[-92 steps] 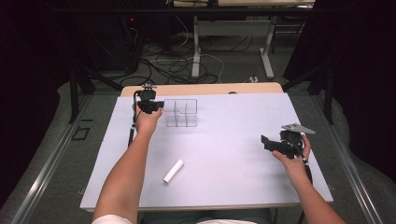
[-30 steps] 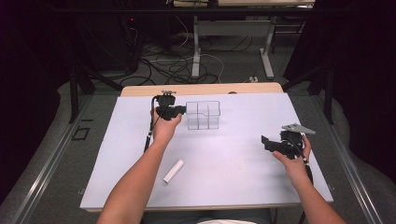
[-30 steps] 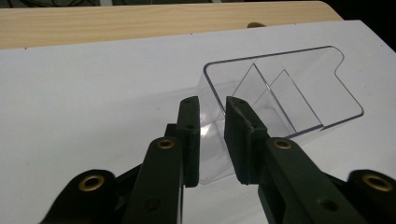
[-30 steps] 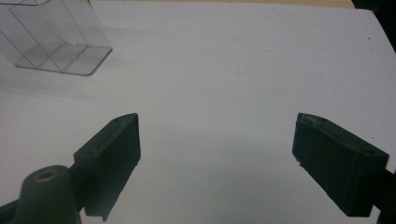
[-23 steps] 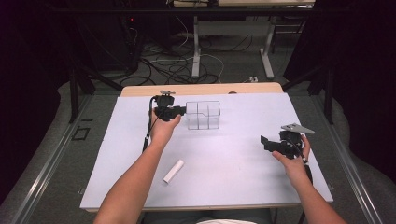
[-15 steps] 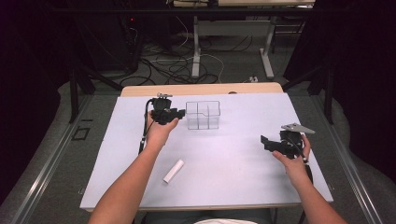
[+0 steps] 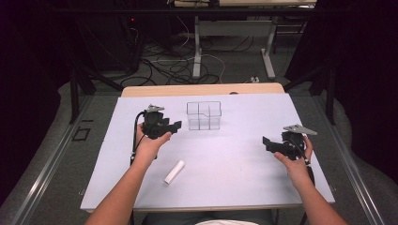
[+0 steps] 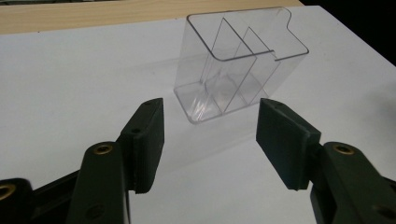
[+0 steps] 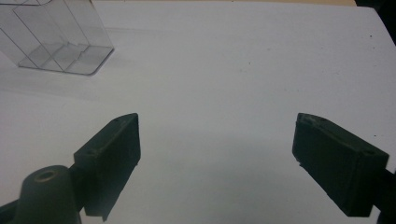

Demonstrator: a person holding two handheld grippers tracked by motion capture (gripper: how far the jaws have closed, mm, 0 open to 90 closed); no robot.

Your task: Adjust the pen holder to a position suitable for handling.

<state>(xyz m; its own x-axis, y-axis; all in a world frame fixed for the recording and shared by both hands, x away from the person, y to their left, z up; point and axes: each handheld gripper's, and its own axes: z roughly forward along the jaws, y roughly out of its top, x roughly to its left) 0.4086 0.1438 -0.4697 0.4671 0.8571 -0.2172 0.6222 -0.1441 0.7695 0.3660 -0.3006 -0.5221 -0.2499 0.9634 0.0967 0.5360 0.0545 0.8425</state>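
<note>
Moved: clear divider box (image 7: 203, 115) shifted right since the earliest frame, now mid-surface near far edge; left tongs (image 7: 174, 126) backed off it, jaws just been opening, nothing between.
Near: one white cylinder (image 7: 174, 172) lying flat on white surface (image 7: 234, 187), untouched, close to left forearm.
Mid: right tongs (image 7: 265, 142) released, empty, parked well apart from box.
Far: box upright, apart from left tongs; likely positioned for loading.
Count: two tongs, one box, one cylinder.
</note>
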